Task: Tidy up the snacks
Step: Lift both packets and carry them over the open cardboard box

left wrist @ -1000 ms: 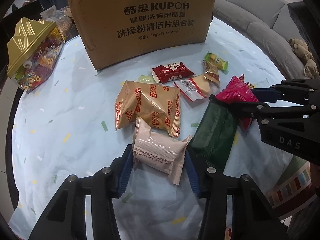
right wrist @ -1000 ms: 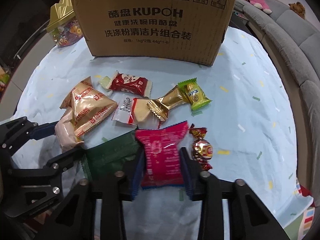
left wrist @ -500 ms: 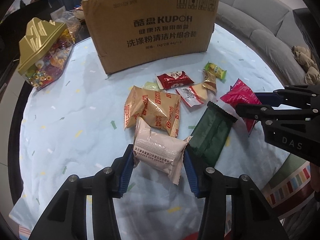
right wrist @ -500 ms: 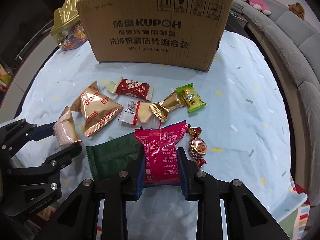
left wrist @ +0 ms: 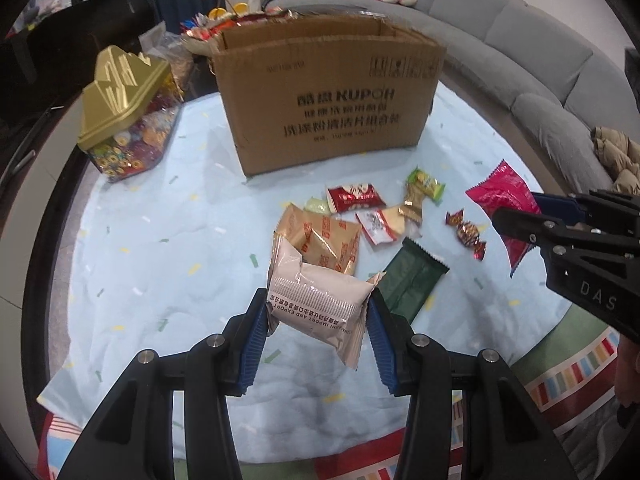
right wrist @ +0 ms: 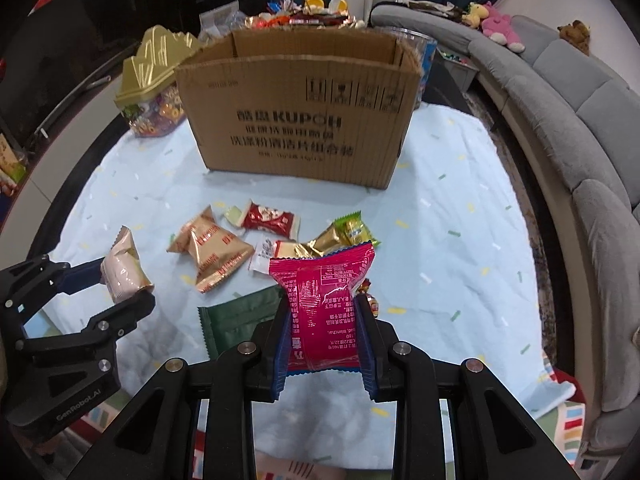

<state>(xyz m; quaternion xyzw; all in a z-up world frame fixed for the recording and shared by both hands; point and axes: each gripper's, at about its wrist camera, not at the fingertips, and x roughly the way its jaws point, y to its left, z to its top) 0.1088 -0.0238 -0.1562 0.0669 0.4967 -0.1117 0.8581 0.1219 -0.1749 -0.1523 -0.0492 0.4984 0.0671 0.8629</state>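
Observation:
My left gripper [left wrist: 317, 320] is shut on a pale pink snack packet [left wrist: 316, 300], held above the table; the same packet [right wrist: 122, 274] shows at the left of the right wrist view. My right gripper [right wrist: 322, 336] is shut on a magenta snack packet [right wrist: 324, 300], also lifted; that packet [left wrist: 502, 204] appears at the right of the left wrist view. An open cardboard box [right wrist: 296, 116] stands behind the snacks. On the light blue cloth lie a tan packet [left wrist: 324, 240], a dark green packet [left wrist: 412, 280], a red packet [left wrist: 354, 198] and small candies.
A gold-lidded candy container [left wrist: 128, 120] stands left of the box. A grey curved sofa [right wrist: 580, 132] runs along the right. A foil-wrapped round candy [left wrist: 466, 234] lies near the green packet. More snacks and a dish sit behind the box.
Both grippers have risen with their packets, lifting them off the cloth. The table and the box now look farther away, and the box's open top shows.

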